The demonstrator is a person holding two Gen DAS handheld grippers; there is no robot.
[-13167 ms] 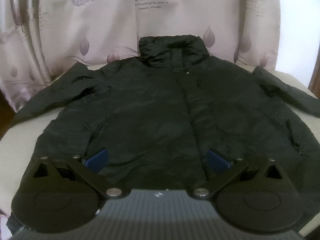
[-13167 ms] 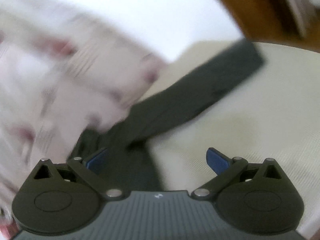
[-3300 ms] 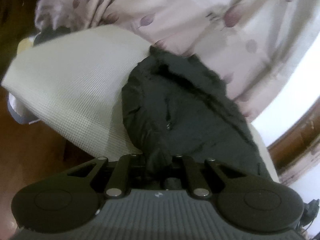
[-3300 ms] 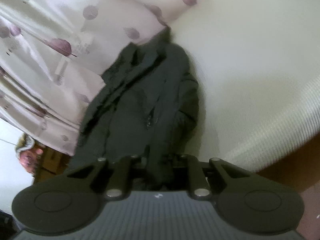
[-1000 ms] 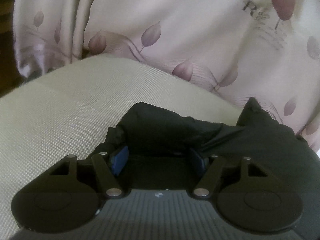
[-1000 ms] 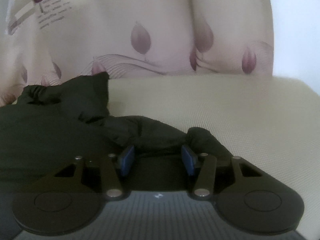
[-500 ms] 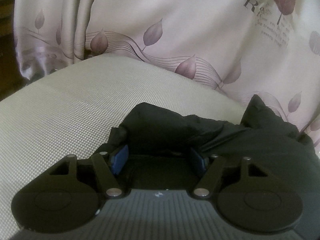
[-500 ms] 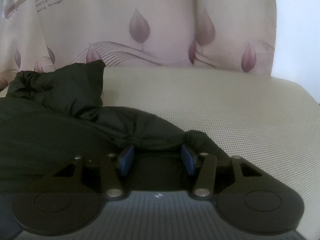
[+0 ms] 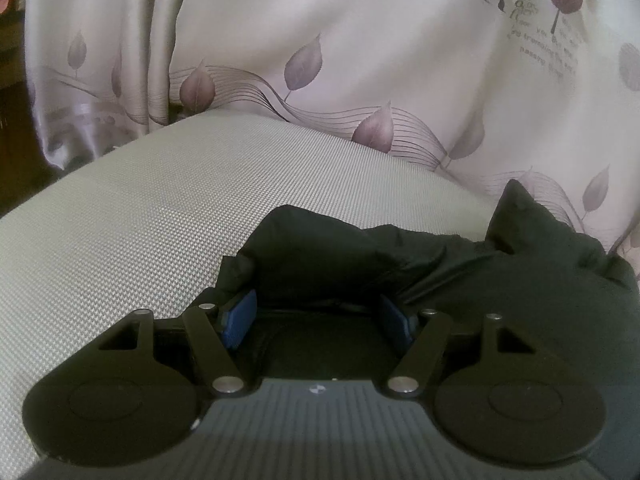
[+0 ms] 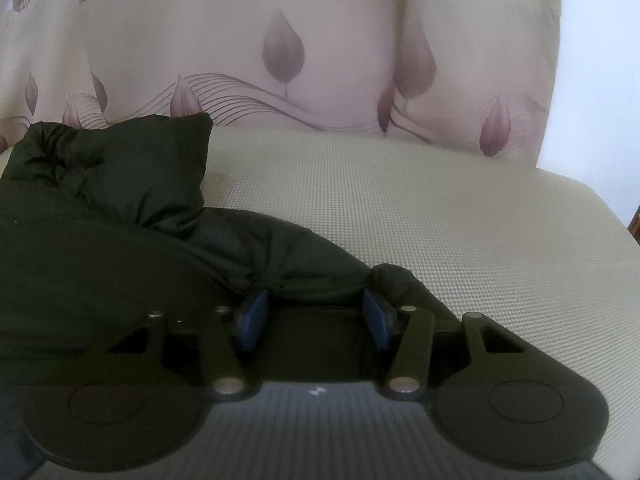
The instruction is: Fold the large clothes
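A black jacket [image 9: 460,272] lies bunched on a cream woven surface [image 9: 160,200]. In the left wrist view its left end sits between my left gripper's blue pads [image 9: 240,316]; my left gripper [image 9: 318,314] is open and rests against the fabric. In the right wrist view the jacket [image 10: 100,232] fills the left, with its collar [image 10: 132,160] standing up. My right gripper [image 10: 316,314] is open, with the jacket's right end bulging between its pads [image 10: 252,316].
A pale curtain with purple leaf prints [image 9: 360,60] hangs right behind the surface and also shows in the right wrist view [image 10: 280,48]. Bare cream surface [image 10: 440,208] stretches to the right of the jacket. A white wall [image 10: 600,60] is at far right.
3.3 s ago both grippers were shut on the jacket; now both are open. In the last second both have drawn back slightly and the jacket lies still.
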